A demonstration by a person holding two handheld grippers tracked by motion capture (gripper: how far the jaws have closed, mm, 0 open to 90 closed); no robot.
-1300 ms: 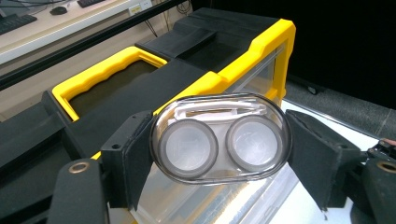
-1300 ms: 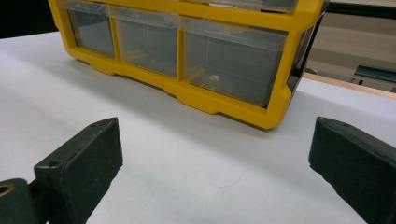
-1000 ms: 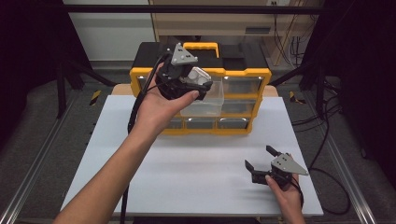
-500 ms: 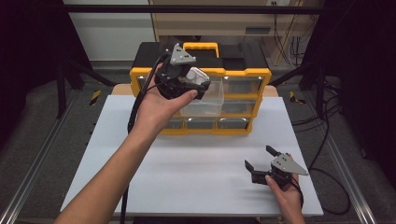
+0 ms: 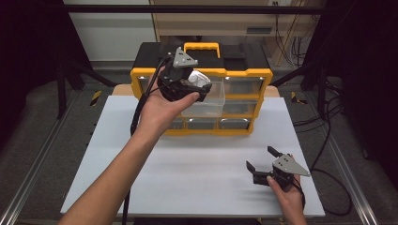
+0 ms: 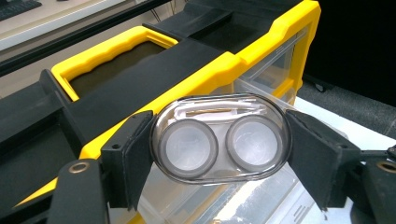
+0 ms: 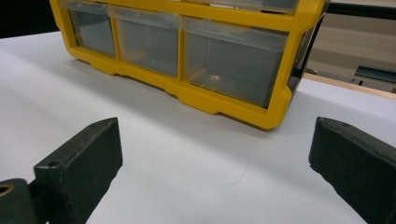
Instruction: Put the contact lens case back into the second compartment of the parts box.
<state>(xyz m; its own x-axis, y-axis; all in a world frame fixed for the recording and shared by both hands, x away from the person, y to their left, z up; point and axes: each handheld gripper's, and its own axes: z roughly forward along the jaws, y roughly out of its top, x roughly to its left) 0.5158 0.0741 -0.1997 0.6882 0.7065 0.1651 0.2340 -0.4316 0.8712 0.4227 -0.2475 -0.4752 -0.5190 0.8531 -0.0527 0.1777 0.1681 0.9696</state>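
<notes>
While the clear contact lens case (image 6: pixel 218 138) sat clamped by its ends between the jaws of the left tongs (image 5: pixel 187 84), it hung raised above a pulled-out clear drawer (image 5: pixel 206 100) of the yellow and black organizer (image 5: pixel 244 75). Just beyond those tongs lay the organizer's yellow handle (image 6: pixel 112 46). Well apart, nearer the person, the right tongs (image 5: pixel 263 161) rested low over the white desk (image 5: pixel 187 164), jaws spread wide with nothing between them, facing the organizer's bottom drawers (image 7: pixel 233 60).
</notes>
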